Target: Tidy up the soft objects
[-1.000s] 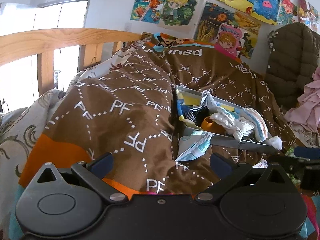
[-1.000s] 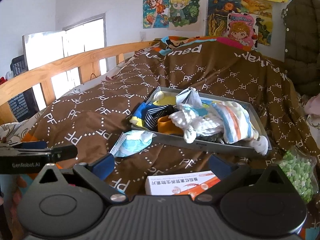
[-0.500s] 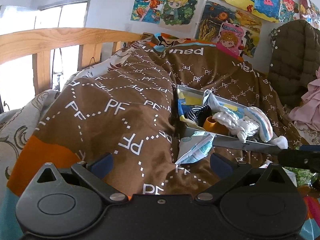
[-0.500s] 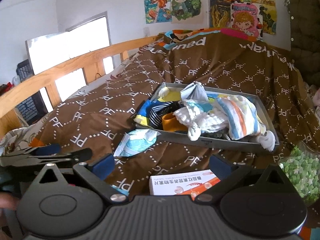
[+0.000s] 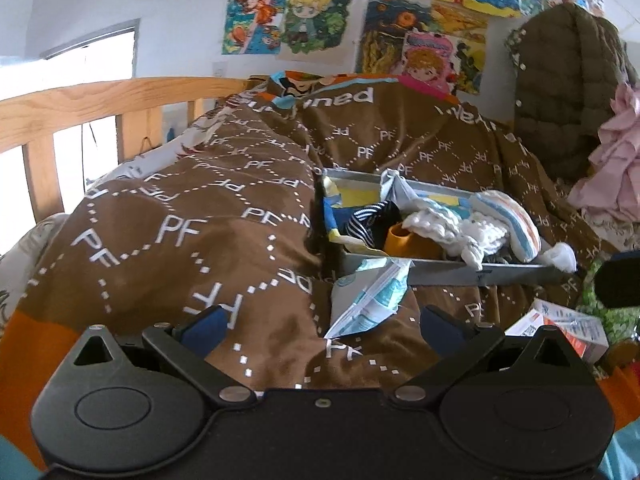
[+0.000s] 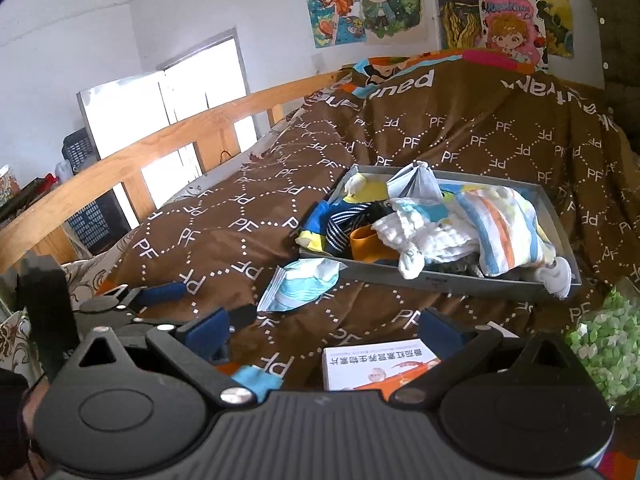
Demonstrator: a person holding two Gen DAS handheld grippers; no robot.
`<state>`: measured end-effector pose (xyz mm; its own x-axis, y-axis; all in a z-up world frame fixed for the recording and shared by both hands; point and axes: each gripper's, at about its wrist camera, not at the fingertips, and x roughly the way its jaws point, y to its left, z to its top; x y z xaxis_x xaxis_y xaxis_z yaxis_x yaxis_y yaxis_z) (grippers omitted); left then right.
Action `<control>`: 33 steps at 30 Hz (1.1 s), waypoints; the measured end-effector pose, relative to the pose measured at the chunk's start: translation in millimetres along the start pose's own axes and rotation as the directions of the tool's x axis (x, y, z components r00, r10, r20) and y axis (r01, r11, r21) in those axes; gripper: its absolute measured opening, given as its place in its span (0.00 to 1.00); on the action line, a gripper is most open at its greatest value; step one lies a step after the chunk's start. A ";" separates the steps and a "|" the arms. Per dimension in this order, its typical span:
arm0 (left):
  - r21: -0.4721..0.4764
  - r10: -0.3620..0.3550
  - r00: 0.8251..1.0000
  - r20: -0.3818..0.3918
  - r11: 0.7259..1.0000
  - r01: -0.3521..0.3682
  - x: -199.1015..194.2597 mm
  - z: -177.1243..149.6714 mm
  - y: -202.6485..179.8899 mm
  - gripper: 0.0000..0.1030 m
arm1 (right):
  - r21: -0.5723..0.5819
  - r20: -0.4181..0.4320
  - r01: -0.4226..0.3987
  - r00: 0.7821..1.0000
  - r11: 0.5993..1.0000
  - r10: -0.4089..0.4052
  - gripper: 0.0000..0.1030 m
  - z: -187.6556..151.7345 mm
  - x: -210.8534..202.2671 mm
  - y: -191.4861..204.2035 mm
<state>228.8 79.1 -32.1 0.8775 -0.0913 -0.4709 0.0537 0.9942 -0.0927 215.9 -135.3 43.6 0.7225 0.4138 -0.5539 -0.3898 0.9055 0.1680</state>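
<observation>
A grey tray (image 6: pixel 440 282) lies on the brown patterned bedspread (image 6: pixel 224 236), piled with socks, a striped cloth (image 6: pixel 504 228) and white knitted pieces. It also shows in the left wrist view (image 5: pixel 512 272). A blue and white face mask packet (image 6: pixel 304 284) lies on the bedspread just in front of the tray's left corner; it also shows in the left wrist view (image 5: pixel 372 300). My left gripper (image 5: pixel 324 326) is open and empty, close behind the packet. My right gripper (image 6: pixel 326 328) is open and empty, above a medicine box (image 6: pixel 380 364).
A wooden bed rail (image 6: pixel 160 140) runs along the left. A bag of green pieces (image 6: pixel 604 344) lies at the right by the tray. A dark quilted jacket (image 5: pixel 568 80) and pink cloth (image 5: pixel 616 168) hang at the right. Posters cover the wall behind.
Both grippers have shifted a little: the left has moved nearer the mask packet, the right has tilted so the tray sits higher and the left gripper shows at its lower left.
</observation>
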 end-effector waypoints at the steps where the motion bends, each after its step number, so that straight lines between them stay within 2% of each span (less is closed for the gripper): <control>1: 0.010 -0.004 1.000 -0.003 1.000 0.004 2.9 -0.6 -1.1 0.99 | 0.004 0.003 0.002 1.000 1.000 -0.002 1.00 0.2 -0.2 -0.7; 8: 0.052 -0.060 0.997 -0.037 0.997 0.062 22.4 -1.6 -5.1 0.99 | 0.050 0.004 0.040 0.999 0.998 -0.040 1.00 2.5 6.5 -10.2; 14: 0.080 -0.061 0.997 -0.039 0.995 0.064 23.9 -3.5 -6.5 0.99 | 0.059 -0.025 0.067 0.998 0.996 -0.066 1.00 8.7 17.7 -5.6; 19: 0.094 -0.127 0.992 -0.007 0.987 0.127 26.7 -7.9 -5.7 0.99 | 0.063 -0.100 0.078 0.992 0.995 -0.071 1.00 10.7 43.9 -2.7; 22: 0.084 -0.166 0.986 -0.002 0.983 0.166 34.9 -10.2 -5.6 0.99 | 0.077 -0.123 0.018 0.992 0.997 -0.009 1.00 16.9 52.1 -2.8; 25: 0.064 -0.176 0.984 -0.023 0.982 0.177 40.4 -6.9 -3.1 0.99 | 0.059 -0.150 -0.046 0.987 0.997 0.055 1.00 30.7 61.7 -5.5; 27: 0.043 -0.183 0.983 -0.013 0.982 0.184 40.4 -1.9 0.8 0.99 | 0.036 -0.202 -0.073 0.976 0.997 0.079 1.00 38.8 72.8 -10.7; 33: 0.011 -0.176 0.984 -0.004 0.984 0.176 45.0 5.4 6.0 0.99 | 0.059 -0.275 -0.169 0.945 0.984 0.179 1.00 52.1 89.1 -32.3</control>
<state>271.1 81.3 -49.1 0.8525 -0.2653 -0.4504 0.2127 0.9631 -0.1646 322.6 -122.8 31.3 0.4561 0.5268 -0.7173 -0.4719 0.8265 0.3069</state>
